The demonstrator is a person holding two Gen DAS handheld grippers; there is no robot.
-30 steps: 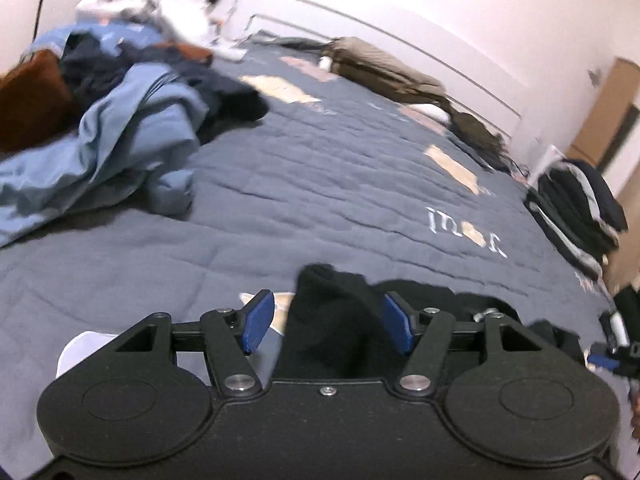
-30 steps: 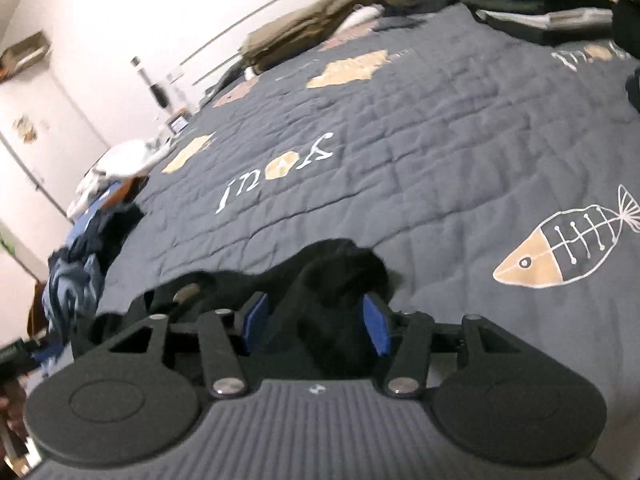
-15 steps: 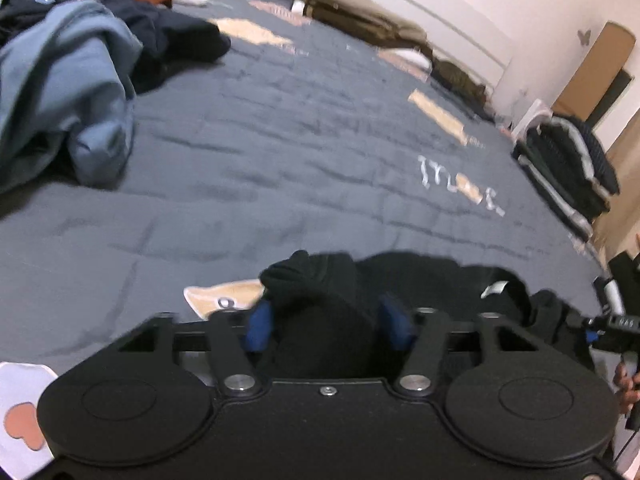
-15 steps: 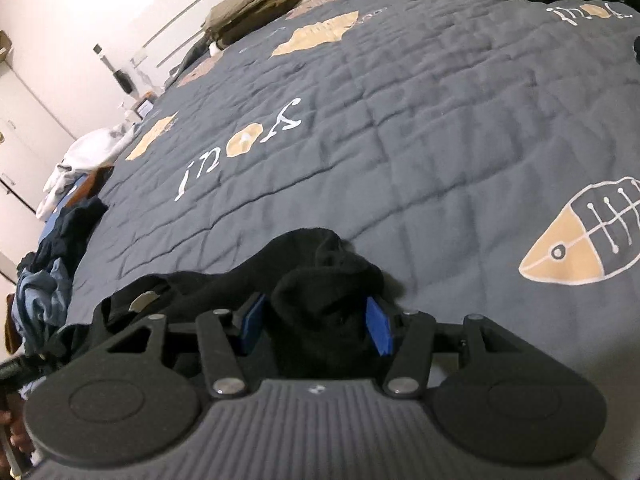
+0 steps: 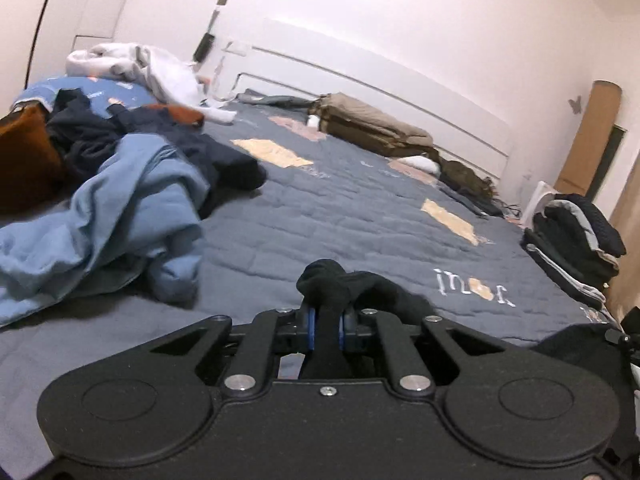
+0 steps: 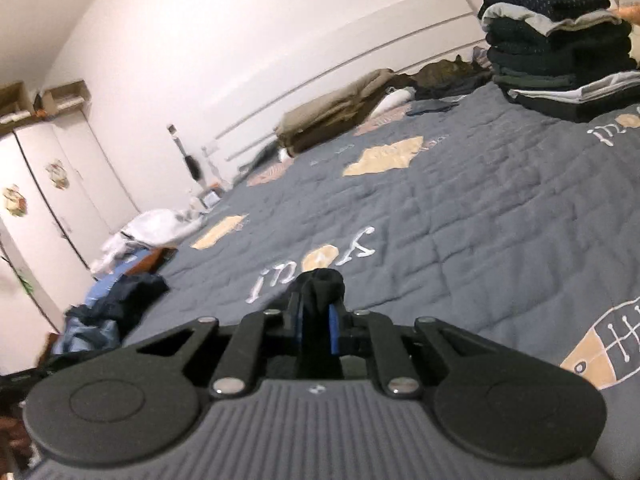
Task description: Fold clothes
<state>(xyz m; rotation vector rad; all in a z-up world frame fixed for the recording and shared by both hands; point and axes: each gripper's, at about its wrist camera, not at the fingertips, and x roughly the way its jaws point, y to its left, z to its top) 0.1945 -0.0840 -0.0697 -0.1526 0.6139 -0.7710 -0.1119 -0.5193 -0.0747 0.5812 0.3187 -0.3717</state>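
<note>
My left gripper (image 5: 327,330) is closing on a bunched fold of the black garment (image 5: 384,292), and the blue pads are already pinching the cloth between them. My right gripper (image 6: 316,330) is closing the same way on another wad of that garment (image 6: 320,286). The garment lies at the near edge of the bed (image 5: 360,216), right under my hands, with more of its cloth trailing off to the right in the left view.

The nearest risk is the grip itself. Each pinch is on a rumpled knot, not a clean hem, so I may be holding several layers at once. If I lift now, the piece could come up twisted, and the fold would go crooked. A thick wad can also slide out of the pads if I pull hard.

Further out, the middle of the quilt is bare, which I judge is where I should spread the garment. To the left edge sits a loose heap with a light blue shirt (image 5: 120,208) on top. Swinging wide that way could drag it along.

At the far right corner stands a stack of folded clothes (image 6: 556,40). A careless sweep of cloth could topple it.
</note>
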